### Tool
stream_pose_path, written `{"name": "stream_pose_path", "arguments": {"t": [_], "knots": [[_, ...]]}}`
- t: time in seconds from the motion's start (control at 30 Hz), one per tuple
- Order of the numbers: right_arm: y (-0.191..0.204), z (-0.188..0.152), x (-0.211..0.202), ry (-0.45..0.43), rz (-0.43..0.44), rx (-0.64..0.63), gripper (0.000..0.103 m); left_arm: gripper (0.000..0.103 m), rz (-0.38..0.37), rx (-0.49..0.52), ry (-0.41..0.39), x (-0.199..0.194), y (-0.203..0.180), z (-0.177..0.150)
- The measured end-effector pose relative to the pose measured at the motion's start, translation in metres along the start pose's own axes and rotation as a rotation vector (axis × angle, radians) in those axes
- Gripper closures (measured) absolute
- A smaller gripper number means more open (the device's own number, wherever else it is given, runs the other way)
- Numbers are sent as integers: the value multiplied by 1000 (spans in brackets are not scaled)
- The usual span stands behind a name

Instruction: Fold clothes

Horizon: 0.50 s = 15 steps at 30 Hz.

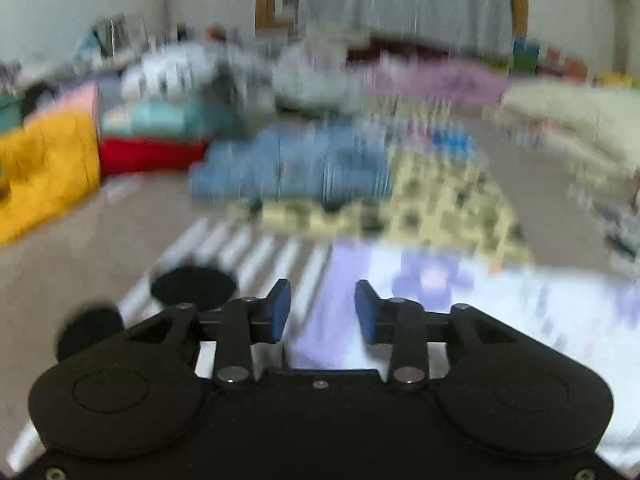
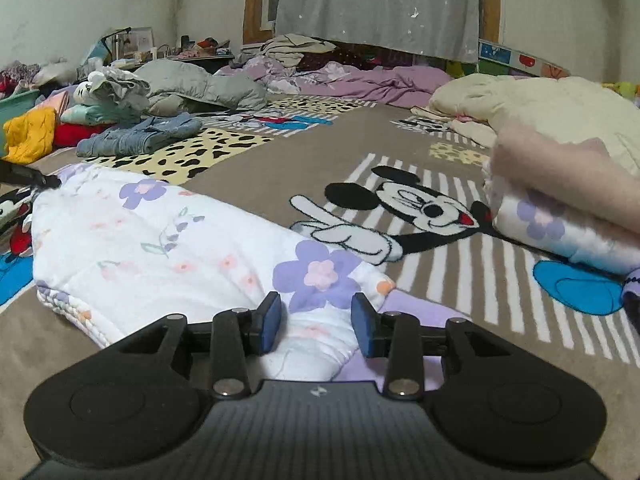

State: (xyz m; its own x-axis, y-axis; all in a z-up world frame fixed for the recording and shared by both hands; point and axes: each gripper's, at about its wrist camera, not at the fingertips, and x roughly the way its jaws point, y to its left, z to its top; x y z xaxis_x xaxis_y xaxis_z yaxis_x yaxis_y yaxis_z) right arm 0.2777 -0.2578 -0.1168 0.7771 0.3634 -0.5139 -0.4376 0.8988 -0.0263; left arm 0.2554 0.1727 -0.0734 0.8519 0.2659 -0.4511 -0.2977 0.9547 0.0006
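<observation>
A white quilted garment with lilac flowers point(image 2: 160, 248) lies spread on the cartoon rug point(image 2: 280, 168), its lilac lining showing at the near edge. My right gripper point(image 2: 316, 322) hangs just over that near edge. Its blue pads point(image 2: 272, 320) stand apart and do not press the cloth. The left wrist view is blurred. There my left gripper point(image 1: 323, 308) is open above the same garment point(image 1: 520, 312), with lilac cloth showing beneath the gap. A dark tip point(image 2: 28, 178) touches the garment's far left corner.
At the right sits a folded floral piece point(image 2: 560, 232) under a pink cloth point(image 2: 560, 168), with a cream quilt point(image 2: 540, 104) behind. Folded jeans point(image 2: 140, 136), a yellow cloth point(image 2: 32, 132) and piled bedding point(image 2: 200, 84) lie at the back left. A grey curtain point(image 2: 376, 4) hangs behind.
</observation>
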Motion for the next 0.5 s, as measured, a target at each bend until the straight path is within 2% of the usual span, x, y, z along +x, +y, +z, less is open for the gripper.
{"name": "stream_pose_path", "arguments": {"t": [0.07, 0.2, 0.27, 0.3, 0.33, 0.37, 0.4, 0.5], "knots": [[3, 2, -9, -34, 11, -10, 63, 68, -30, 8, -41, -12, -5, 6], [3, 6, -27, -103, 38, 10, 63, 67, -265, -14, -20, -19, -26, 1], [4, 7, -30, -127, 58, 17, 61, 61, -351, 22, 19, -15, -45, -8], [5, 7, -27, -115, 61, 10, 59, 59, -364, 59, 47, -10, -54, -14], [7, 6, -23, -98, 62, 0, 55, 57, -343, 117, 93, -2, -64, -22], [9, 4, -17, -61, 53, -11, 51, 55, -300, 190, 134, 8, -73, -31], [10, 1, -6, 11, 49, -16, 50, 55, -276, 232, 135, 12, -76, -38], [-3, -2, 4, 55, 85, 45, 50, 57, -282, 158, 152, 13, -66, -32]]}}
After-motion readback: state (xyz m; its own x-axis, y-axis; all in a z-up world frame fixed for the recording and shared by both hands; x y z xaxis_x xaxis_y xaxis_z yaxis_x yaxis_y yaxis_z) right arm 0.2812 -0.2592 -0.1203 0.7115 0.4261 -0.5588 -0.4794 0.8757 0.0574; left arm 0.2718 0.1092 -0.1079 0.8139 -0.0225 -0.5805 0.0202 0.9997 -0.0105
